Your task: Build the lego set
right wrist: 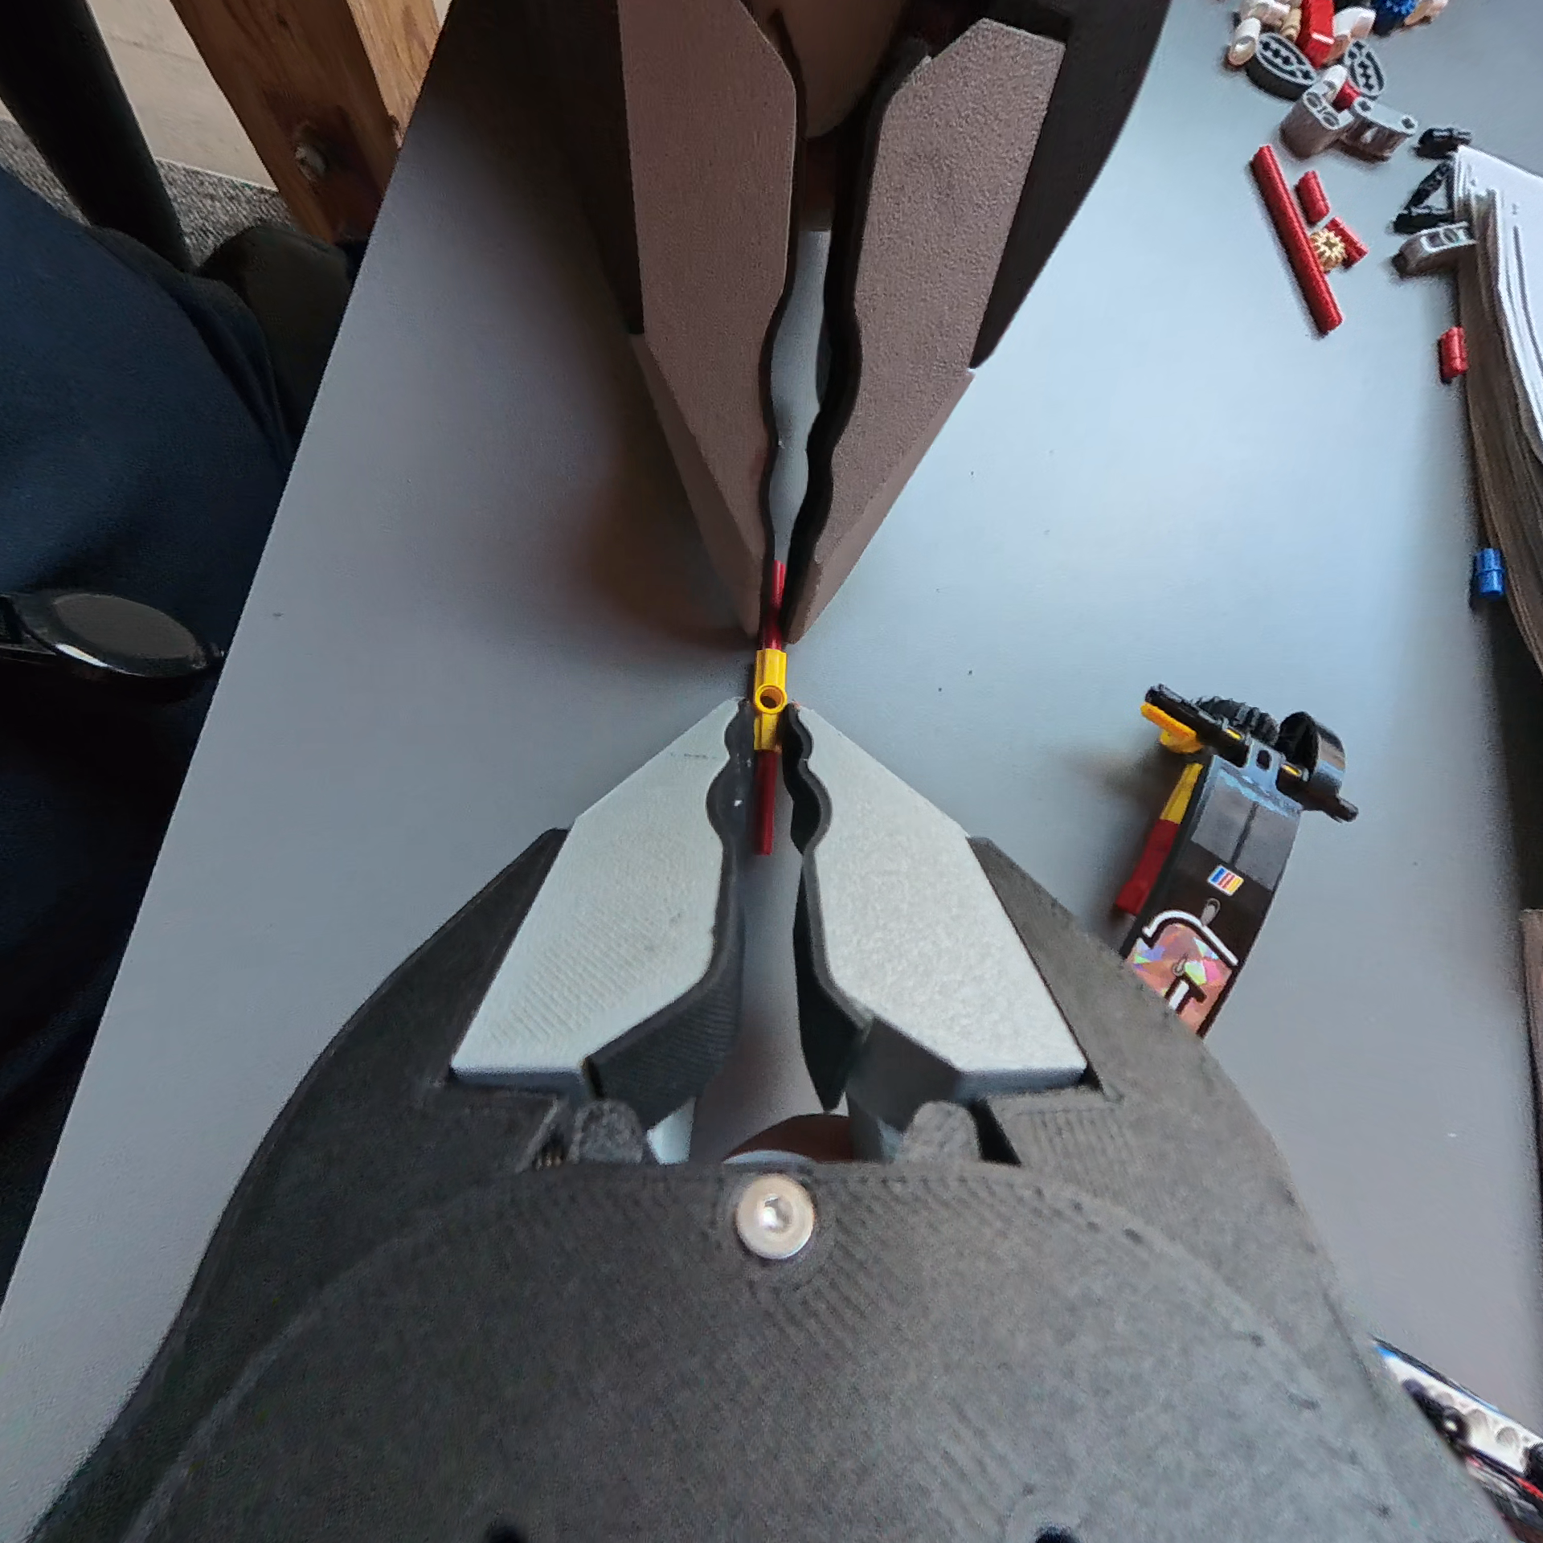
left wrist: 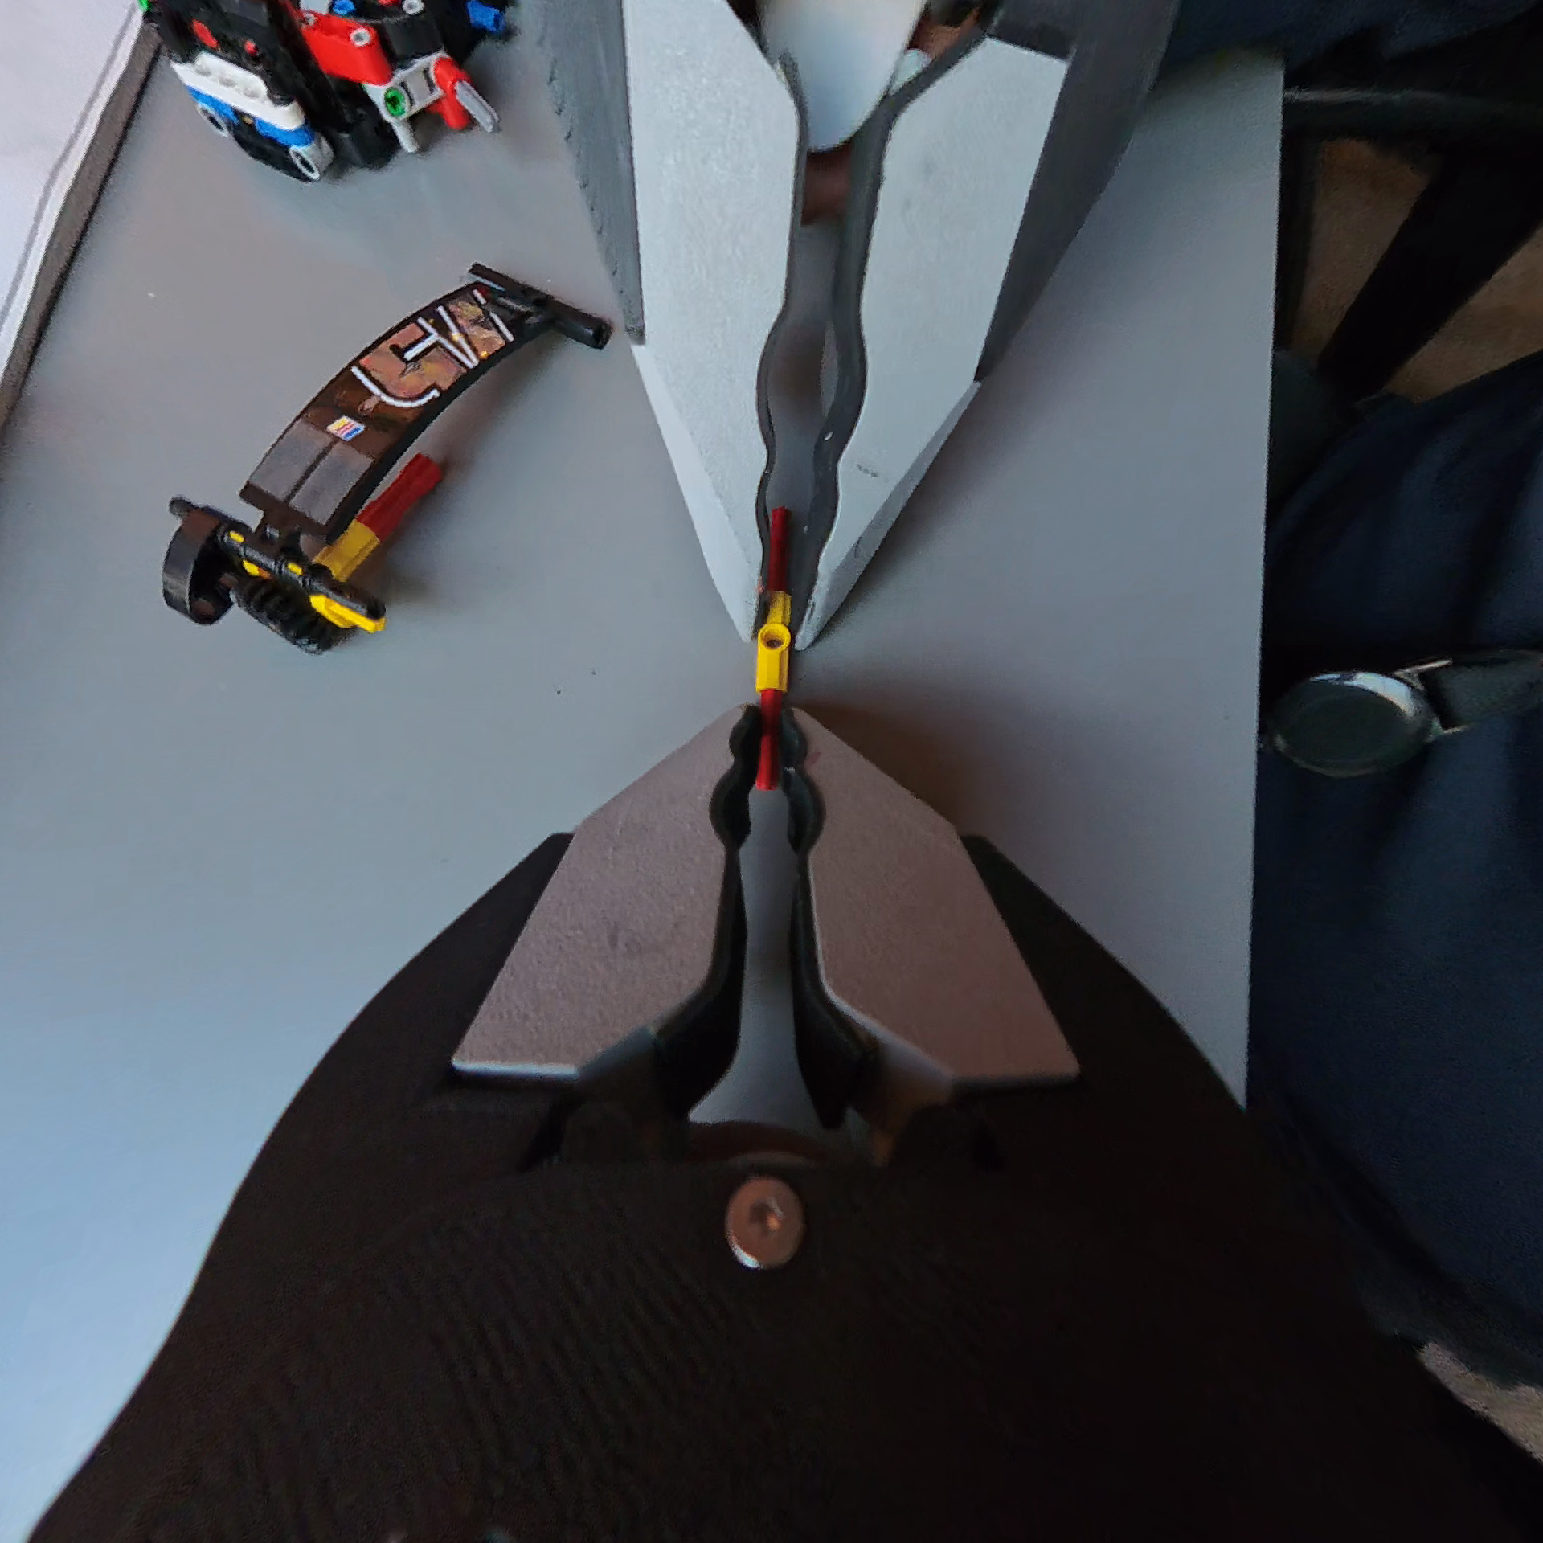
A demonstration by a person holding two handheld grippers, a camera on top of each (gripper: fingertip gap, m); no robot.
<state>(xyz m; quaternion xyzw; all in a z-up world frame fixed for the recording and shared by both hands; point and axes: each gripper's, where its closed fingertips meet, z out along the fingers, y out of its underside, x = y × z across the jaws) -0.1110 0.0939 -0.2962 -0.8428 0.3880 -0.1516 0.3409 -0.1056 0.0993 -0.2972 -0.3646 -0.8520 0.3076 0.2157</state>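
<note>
Both tongs meet tip to tip over the table (left wrist: 334,835): left gripper (left wrist: 770,735) pinches one end of the red axle (left wrist: 768,751), right gripper (right wrist: 772,735) clamps the yellow connector (right wrist: 768,693) threaded on it, axle running straight between them.

A flat, matte grey desk (right wrist: 1085,467) fills most of both views, lit evenly by soft, cool light. Past its far-left edge in the right wrist view stand a brown wooden furniture leg (right wrist: 334,108) and a black post (right wrist: 92,125) on grey carpeted floor (right wrist: 192,200). A pale wall panel (left wrist: 50,125) borders the desk's far-left corner in the left wrist view.
</note>
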